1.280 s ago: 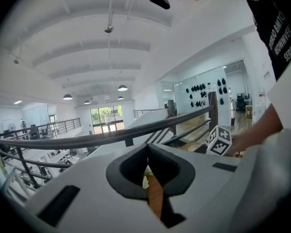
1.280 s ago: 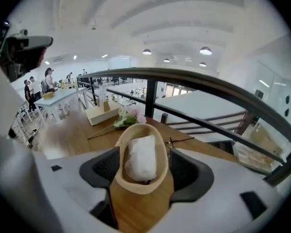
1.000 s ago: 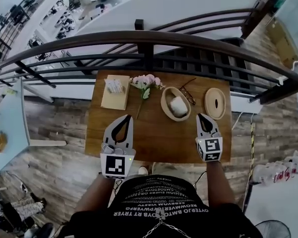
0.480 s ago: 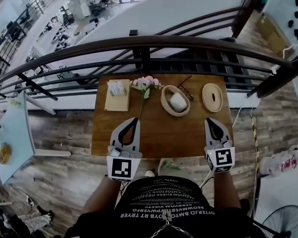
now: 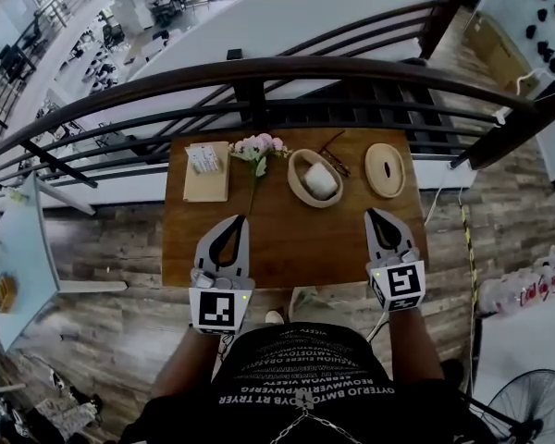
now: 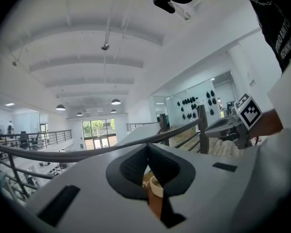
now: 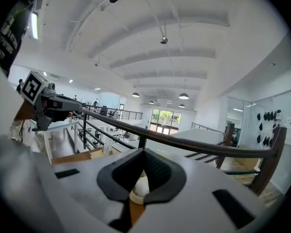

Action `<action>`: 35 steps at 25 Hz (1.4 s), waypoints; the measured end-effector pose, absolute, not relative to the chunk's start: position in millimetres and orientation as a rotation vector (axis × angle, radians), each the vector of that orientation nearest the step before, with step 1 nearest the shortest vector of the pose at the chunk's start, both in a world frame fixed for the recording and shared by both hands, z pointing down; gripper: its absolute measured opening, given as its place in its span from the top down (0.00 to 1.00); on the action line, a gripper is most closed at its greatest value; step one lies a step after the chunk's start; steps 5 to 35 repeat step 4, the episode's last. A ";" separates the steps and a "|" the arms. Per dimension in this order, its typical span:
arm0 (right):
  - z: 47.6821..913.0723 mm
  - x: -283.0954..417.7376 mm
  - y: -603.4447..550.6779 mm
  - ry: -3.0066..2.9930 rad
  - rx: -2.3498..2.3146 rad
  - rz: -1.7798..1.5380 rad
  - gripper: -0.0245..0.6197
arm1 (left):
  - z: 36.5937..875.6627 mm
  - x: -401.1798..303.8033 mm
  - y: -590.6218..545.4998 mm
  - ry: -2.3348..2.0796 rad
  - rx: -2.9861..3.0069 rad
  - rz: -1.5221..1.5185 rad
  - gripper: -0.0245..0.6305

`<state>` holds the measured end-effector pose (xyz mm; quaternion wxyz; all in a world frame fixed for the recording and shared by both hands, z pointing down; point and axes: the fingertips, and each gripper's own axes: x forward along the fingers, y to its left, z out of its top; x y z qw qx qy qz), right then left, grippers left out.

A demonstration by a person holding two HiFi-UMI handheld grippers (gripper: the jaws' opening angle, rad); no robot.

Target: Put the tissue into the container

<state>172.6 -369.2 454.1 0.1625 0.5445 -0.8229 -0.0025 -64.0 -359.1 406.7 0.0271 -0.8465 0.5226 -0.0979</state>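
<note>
An oval wooden container (image 5: 303,184) stands at the back middle of the wooden table (image 5: 287,234), with a white wad of tissue (image 5: 320,181) inside it. Its flat oval lid (image 5: 385,169) lies to the right. My left gripper (image 5: 234,220) hovers over the table's front left, shut and empty. My right gripper (image 5: 376,215) hovers over the front right, also shut and empty. Part of the container's pale rim (image 6: 156,187) shows below the closed tips of the left gripper (image 6: 148,147). The same rim (image 7: 137,193) shows below the closed tips of the right gripper (image 7: 144,152).
A tan flat box (image 5: 206,178) with white tissue (image 5: 203,158) on top lies at the back left. Pink flowers (image 5: 257,146) and a pair of glasses (image 5: 331,154) lie near the container. A dark metal railing (image 5: 259,72) runs just behind the table.
The head view has shifted slightly. Both grippers stay shut over the front of the table in much the same places.
</note>
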 end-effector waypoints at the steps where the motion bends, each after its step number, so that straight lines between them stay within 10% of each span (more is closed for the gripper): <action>1: 457.0 171.4 -373.0 -2.351 1.547 -0.001 0.94 | 409.9 -62.8 -362.1 1.610 -2.617 -0.317 0.92; 35: 465.8 168.4 -386.1 -2.363 1.527 0.013 0.94 | 418.7 -57.1 -372.7 1.596 -2.622 -0.348 0.92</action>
